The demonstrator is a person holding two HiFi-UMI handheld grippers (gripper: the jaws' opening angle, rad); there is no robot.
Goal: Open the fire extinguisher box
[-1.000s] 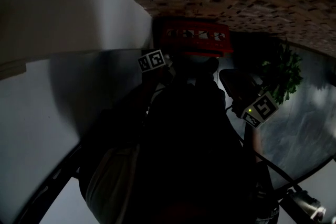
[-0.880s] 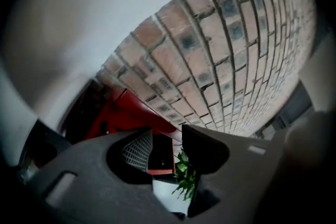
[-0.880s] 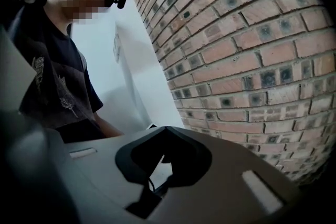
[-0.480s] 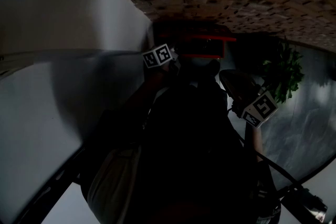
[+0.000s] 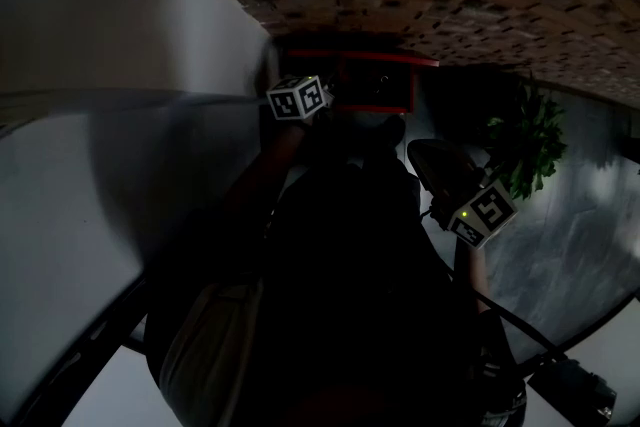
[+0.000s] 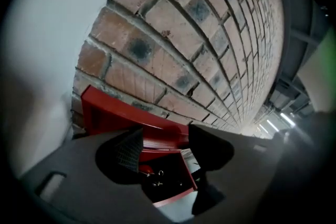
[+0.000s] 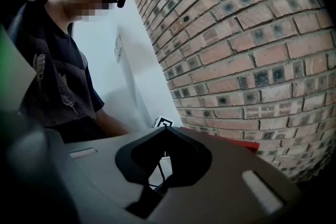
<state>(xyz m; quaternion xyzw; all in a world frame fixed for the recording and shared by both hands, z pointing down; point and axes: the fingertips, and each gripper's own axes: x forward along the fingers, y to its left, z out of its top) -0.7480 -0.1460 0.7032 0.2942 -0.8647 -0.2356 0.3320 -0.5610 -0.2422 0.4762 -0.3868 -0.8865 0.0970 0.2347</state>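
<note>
Left tool, newly open, empty, before extinguisher box

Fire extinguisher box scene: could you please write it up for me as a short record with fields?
fire extinguisher box: red, against the brick wall, open, dark inside showing
left gripper: jaws have just been opening and stand apart; nothing gripped, the box shows beyond the gap
right gripper: jaws together, nothing between them, away from the box
green plant: right of the box in the head view
task state: box open, neither gripper touching it
</note>
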